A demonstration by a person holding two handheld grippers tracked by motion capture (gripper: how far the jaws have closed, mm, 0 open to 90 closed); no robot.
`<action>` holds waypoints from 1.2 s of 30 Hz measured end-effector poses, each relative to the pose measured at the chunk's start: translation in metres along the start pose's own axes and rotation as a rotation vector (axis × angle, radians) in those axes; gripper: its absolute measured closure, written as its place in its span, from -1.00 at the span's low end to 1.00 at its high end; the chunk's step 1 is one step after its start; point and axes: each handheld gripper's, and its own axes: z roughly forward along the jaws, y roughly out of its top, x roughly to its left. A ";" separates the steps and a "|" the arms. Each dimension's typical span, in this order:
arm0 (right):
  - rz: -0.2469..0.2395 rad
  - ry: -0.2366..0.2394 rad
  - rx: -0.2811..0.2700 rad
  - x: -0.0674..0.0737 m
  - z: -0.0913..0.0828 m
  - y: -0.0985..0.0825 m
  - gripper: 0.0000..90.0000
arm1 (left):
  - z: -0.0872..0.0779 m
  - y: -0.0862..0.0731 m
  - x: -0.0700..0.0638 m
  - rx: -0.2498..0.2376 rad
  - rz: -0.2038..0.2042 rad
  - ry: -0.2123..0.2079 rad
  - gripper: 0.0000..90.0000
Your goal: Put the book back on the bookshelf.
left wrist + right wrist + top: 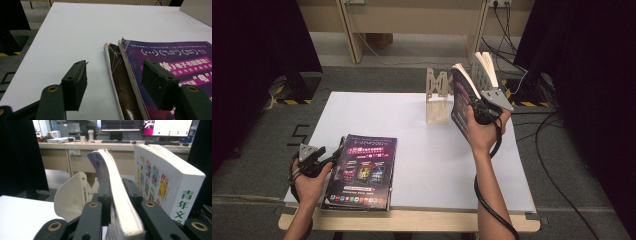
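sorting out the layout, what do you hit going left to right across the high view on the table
left gripper → stack of purple books lying flat → wooden book stand → purple book held upright → right gripper → white book standing behind it

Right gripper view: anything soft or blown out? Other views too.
Right gripper view: held book blurs close to the lens, monitor is blown out. Left gripper view: jaws soft, glare on the lower magazine cover. High view: dark edges, white board bright.
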 end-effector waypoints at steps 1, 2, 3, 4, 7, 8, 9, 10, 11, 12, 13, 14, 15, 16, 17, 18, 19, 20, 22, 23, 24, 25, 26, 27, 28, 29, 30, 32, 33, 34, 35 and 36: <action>-0.005 -0.003 0.007 0.000 0.000 0.001 0.79 | 0.000 0.000 0.000 0.000 0.000 0.000 -0.19; -0.011 -0.008 0.014 0.000 0.001 0.001 0.81 | 0.000 0.000 0.000 0.000 0.000 0.000 -0.19; -0.015 -0.009 0.019 0.001 0.001 0.002 0.82 | 0.000 0.000 0.000 0.000 0.000 0.000 -0.19; -0.020 -0.009 0.025 0.000 0.001 0.003 0.83 | 0.000 0.000 0.000 0.000 0.000 0.000 -0.19; -0.014 -0.004 0.037 -0.001 0.001 0.006 0.84 | 0.000 0.000 0.000 0.000 0.001 0.000 -0.19; -0.007 -0.003 0.034 -0.002 0.001 0.006 0.85 | 0.000 0.000 0.000 0.000 0.001 -0.001 -0.19; 0.000 0.000 0.035 -0.002 0.001 0.006 0.85 | 0.000 0.000 0.000 0.000 0.000 0.000 -0.19; 0.002 0.001 0.031 -0.002 0.001 0.006 0.85 | 0.000 0.000 0.000 -0.001 -0.001 0.000 -0.19; 0.002 0.000 0.032 -0.002 0.001 0.006 0.85 | 0.000 0.000 0.000 -0.002 -0.003 -0.001 -0.19; 0.005 0.001 0.033 -0.001 0.001 0.007 0.85 | 0.000 0.000 0.000 -0.001 -0.003 -0.001 -0.19; 0.008 0.002 0.030 -0.001 0.002 0.007 0.85 | 0.000 0.000 0.000 -0.001 -0.004 -0.001 -0.19; 0.012 0.001 0.027 -0.001 0.002 0.007 0.85 | 0.000 0.000 0.001 0.000 -0.004 -0.001 -0.19; 0.016 0.003 0.024 -0.001 0.002 0.007 0.85 | 0.000 0.000 0.001 0.000 -0.004 -0.001 -0.19; 0.021 0.004 0.021 0.000 0.002 0.007 0.85 | 0.000 0.000 0.001 0.000 -0.005 -0.002 -0.19; 0.018 0.007 0.017 0.000 0.003 0.007 0.85 | 0.000 0.000 0.001 -0.002 -0.007 -0.002 -0.19; 0.019 0.009 0.016 0.000 0.004 0.008 0.85 | 0.000 0.000 0.001 -0.002 -0.007 -0.002 -0.19; 0.022 0.010 0.019 0.001 0.004 0.008 0.85 | 0.000 0.000 0.001 -0.002 -0.008 -0.002 -0.19; 0.020 0.012 0.016 0.001 0.005 0.009 0.85 | 0.000 0.000 0.001 -0.003 -0.008 -0.002 -0.19; 0.026 0.013 0.016 0.003 0.006 0.010 0.85 | 0.000 0.000 0.001 -0.003 -0.007 -0.002 -0.19; 0.024 0.015 0.013 0.003 0.006 0.010 0.85 | 0.000 0.000 0.001 -0.003 -0.007 -0.003 -0.19; 0.025 0.013 0.010 0.003 0.007 0.010 0.85 | 0.000 0.000 0.001 -0.003 -0.007 -0.003 -0.19; 0.025 0.011 0.007 0.003 0.008 0.011 0.85 | 0.000 0.000 0.001 -0.003 -0.008 -0.003 -0.19; 0.030 0.011 0.010 0.004 0.008 0.011 0.85 | 0.000 0.000 0.001 -0.003 -0.008 -0.003 -0.19; 0.034 0.011 0.008 0.004 0.009 0.011 0.85 | 0.000 0.000 0.001 -0.003 -0.008 -0.003 -0.19; 0.030 0.009 0.006 0.004 0.010 0.012 0.85 | 0.000 0.000 0.001 -0.003 -0.008 -0.003 -0.19; 0.032 0.008 0.006 0.004 0.010 0.012 0.85 | 0.000 0.000 0.001 -0.003 -0.008 -0.003 -0.19; 0.034 0.006 0.003 0.003 0.011 0.012 0.85 | 0.000 0.000 0.001 -0.003 -0.009 -0.003 -0.19; 0.043 0.006 0.000 0.004 0.012 0.013 0.85 | 0.000 0.000 0.001 -0.003 -0.009 -0.004 -0.19; 0.047 0.004 -0.003 0.004 0.013 0.014 0.85 | 0.000 0.000 0.001 -0.003 -0.009 -0.003 -0.19; 0.038 0.003 -0.004 0.004 0.014 0.015 0.85 | 0.000 0.000 0.001 -0.003 -0.009 -0.003 -0.19; 0.046 0.005 -0.003 0.004 0.015 0.015 0.85 | 0.000 0.000 0.001 -0.003 -0.008 -0.003 -0.19; 0.041 0.004 -0.004 0.004 0.016 0.016 0.85 | 0.000 0.000 0.001 -0.001 -0.006 -0.003 -0.19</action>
